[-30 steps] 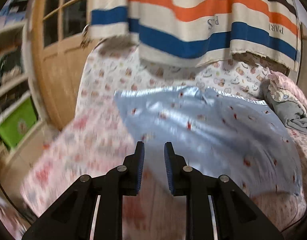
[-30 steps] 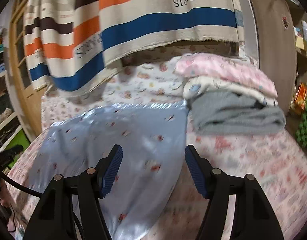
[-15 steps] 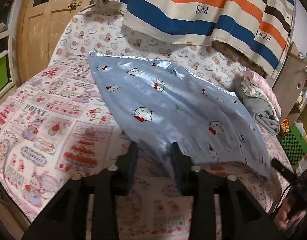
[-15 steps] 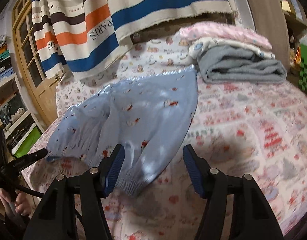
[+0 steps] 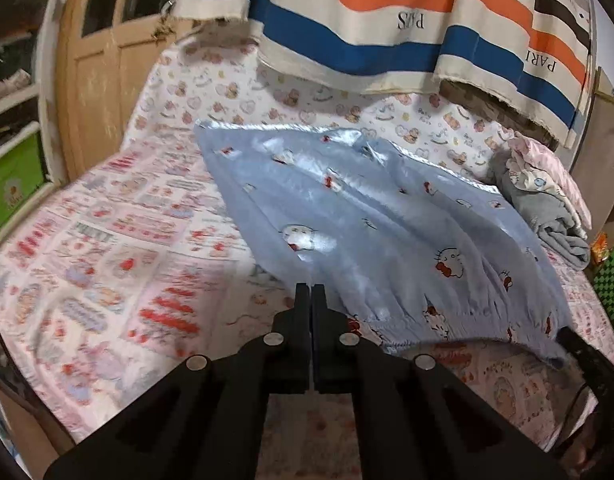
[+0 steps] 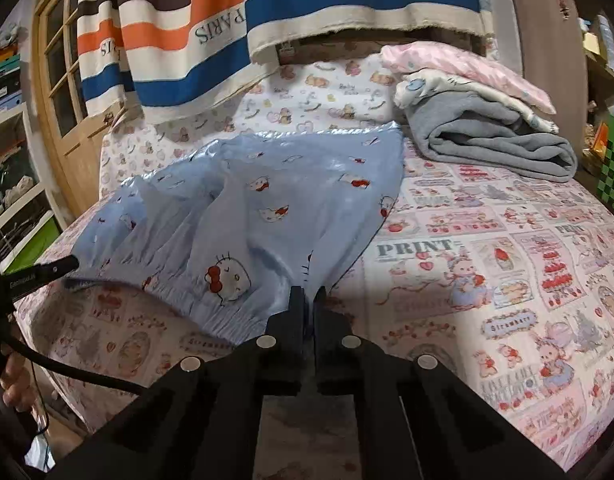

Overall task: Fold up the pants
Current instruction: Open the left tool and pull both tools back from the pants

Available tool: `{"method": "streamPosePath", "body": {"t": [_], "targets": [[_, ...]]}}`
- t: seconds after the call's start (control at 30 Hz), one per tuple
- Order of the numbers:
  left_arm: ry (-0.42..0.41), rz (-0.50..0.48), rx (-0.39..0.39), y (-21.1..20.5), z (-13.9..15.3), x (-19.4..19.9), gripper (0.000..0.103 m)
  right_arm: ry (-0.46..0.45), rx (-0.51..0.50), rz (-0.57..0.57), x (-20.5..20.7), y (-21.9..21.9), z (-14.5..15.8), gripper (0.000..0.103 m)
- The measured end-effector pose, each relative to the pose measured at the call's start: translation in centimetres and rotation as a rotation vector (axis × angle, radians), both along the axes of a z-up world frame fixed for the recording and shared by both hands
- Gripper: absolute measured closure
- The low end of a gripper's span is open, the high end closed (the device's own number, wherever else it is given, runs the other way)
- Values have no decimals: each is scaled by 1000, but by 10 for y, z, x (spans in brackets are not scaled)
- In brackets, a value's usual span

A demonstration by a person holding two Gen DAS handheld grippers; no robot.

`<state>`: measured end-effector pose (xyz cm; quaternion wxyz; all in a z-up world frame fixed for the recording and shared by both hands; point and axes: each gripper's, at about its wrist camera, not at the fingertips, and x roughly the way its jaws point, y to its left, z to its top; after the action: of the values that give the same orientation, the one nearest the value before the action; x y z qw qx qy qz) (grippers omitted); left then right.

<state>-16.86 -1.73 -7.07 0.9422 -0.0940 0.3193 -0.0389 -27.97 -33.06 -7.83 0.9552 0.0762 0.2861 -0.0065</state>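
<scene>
Both grippers, left (image 5: 311,292) and right (image 6: 308,294), were clamped on the pants (image 6: 267,200) hem at the bed's (image 6: 507,260) near edge. Folded clothes (image 6: 487,132) sat at the far corner.

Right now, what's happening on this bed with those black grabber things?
A person is holding a pair of tongs in each hand to fold the light blue cat-print pants spread out on the patterned bedsheet. The right tongs are shut on the near elastic edge at one corner. The left tongs are shut at the other corner of that edge; whether cloth is caught there is unclear. No fold has been made yet. A stack of folded laundry sits at the far side.
</scene>
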Motion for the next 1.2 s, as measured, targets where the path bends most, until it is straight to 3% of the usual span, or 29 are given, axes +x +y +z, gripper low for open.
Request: {"method": "streamPosePath", "body": {"t": [0.33,0.43,0.5,0.57,0.67,0.73,0.77,0.8,0.97,1.1,1.13,1.2], "targets": [[26,34,5,14,-9,-27,101,-11,45,5,-20,0,-10,100],[-53,41,61,10,0,-35,94,-38,32,-30,-23,-3,-6,98],[-122,63,103,9,10,-41,83,-59,7,-59,-23,-5,-1,88],[-163,81,115,13,18,-44,76,-96,-32,-71,-24,-6,8,88],[-193,111,118,23,27,-43,72,-146,-53,-51,-23,-1,22,86],[-207,132,124,30,30,-43,61,-176,-64,-15,-20,8,32,68],[-213,144,127,33,32,-44,57,-196,-67,11,-19,14,36,48],[-222,158,127,37,34,-44,56,-220,-64,38,-19,21,40,45],[-241,231,134,61,43,-52,47,-261,-43,227,-2,75,51,45],[-250,298,189,77,44,-59,43,-266,-44,432,8,125,50,54],[-246,318,191,82,44,-60,41,-242,-9,535,12,139,47,58],[-221,350,170,94,40,-59,40,-204,13,619,18,162,40,67]]}}
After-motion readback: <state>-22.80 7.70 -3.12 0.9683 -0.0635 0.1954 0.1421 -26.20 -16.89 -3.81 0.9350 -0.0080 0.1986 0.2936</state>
